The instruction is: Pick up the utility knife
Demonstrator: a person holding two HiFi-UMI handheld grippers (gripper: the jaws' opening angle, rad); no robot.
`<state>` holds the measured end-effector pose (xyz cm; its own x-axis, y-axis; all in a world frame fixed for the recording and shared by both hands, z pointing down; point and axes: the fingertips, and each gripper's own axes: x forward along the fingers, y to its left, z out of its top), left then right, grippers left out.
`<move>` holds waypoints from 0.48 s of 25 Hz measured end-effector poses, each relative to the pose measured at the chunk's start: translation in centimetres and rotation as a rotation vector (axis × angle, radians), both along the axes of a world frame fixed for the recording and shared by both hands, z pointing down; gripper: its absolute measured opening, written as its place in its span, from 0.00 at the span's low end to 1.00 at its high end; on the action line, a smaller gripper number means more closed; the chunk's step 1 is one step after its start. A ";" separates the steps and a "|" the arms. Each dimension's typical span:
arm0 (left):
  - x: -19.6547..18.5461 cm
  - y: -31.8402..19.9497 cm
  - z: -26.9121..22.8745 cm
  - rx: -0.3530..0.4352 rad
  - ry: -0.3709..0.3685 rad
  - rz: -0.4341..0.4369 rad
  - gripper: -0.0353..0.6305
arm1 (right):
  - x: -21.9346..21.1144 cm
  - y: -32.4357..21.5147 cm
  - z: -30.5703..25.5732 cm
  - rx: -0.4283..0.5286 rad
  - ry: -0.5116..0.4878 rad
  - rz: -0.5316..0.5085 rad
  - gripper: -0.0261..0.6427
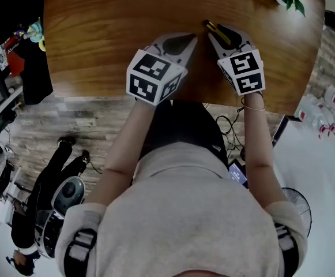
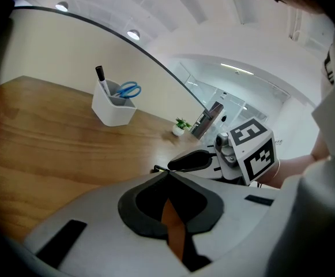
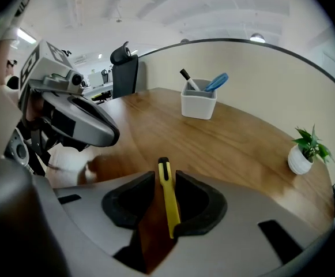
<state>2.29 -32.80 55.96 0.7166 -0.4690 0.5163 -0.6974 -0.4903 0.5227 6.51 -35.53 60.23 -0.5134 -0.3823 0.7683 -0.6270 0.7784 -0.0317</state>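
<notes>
**Right gripper straddling the utility knife on the table**

The right gripper (image 3: pixel 165 175) is tilting down onto the wooden table (image 3: pixel 230 146) with its jaws standing partly apart. The yellow utility knife (image 3: pixel 168 198) is lying between them, up against the right-hand pad, and a strip of bare wood is showing on its other side, so it is not pinched. The knife's long axis is running along the line the gripper points. Its black-tipped end is sticking out past the jaw tips, away from the person and toward the far side of the table. Just to the left, the left gripper (image 2: pixel 167 173) is hovering with its jaw tips closed together and nothing between them. Farther back, a white pen cup (image 3: pixel 198 105) and a small potted plant (image 3: pixel 307 152) are standing well apart.
</notes>
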 end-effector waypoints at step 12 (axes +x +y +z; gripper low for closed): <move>0.3 0.4 -0.2 0.006 0.004 -0.001 0.07 | -0.5 0.5 0.4 0.015 0.034 -0.034 0.15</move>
